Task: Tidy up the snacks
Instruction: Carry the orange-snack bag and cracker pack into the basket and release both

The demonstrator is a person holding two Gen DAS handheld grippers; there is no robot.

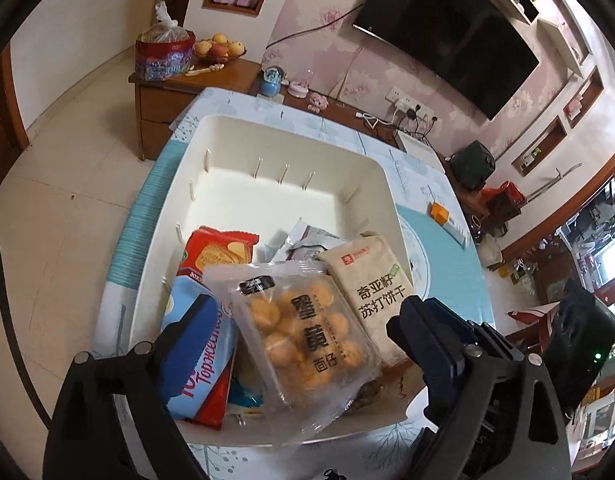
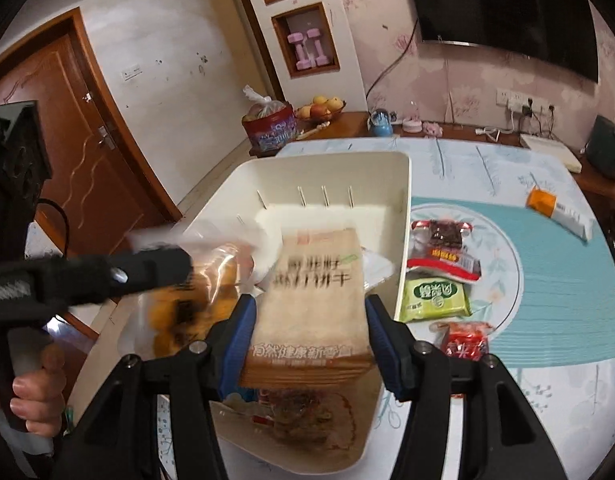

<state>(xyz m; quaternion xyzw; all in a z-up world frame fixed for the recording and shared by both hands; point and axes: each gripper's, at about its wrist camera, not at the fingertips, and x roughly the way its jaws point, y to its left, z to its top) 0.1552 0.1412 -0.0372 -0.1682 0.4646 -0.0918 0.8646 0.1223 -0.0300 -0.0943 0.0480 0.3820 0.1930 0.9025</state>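
A white bin [image 1: 267, 132] on the table holds several snack packs. On top of them lies a clear bag of yellow puffs [image 1: 307, 332]. My left gripper [image 1: 307, 304] stands open around it, with both pads clear of the bag. A red and blue biscuit pack [image 1: 203, 344] lies under the left finger. My right gripper [image 2: 309, 302] is shut on a beige cracker pack [image 2: 311, 280] and holds it tilted over the bin [image 2: 403, 216]. The same cracker pack [image 1: 367, 284] lies beside the puffs in the left wrist view. One finger [image 2: 147, 268] of the left gripper shows blurred at the left.
Right of the bin, a red-wrapped snack [image 2: 443, 252], a green pack [image 2: 435, 296] and a small red pack [image 2: 465, 342] lie on the teal tablecloth [image 2: 547, 280]. Farther right lies an orange and white box [image 2: 555, 208]. A hand [image 2: 31, 392] grips the left handle.
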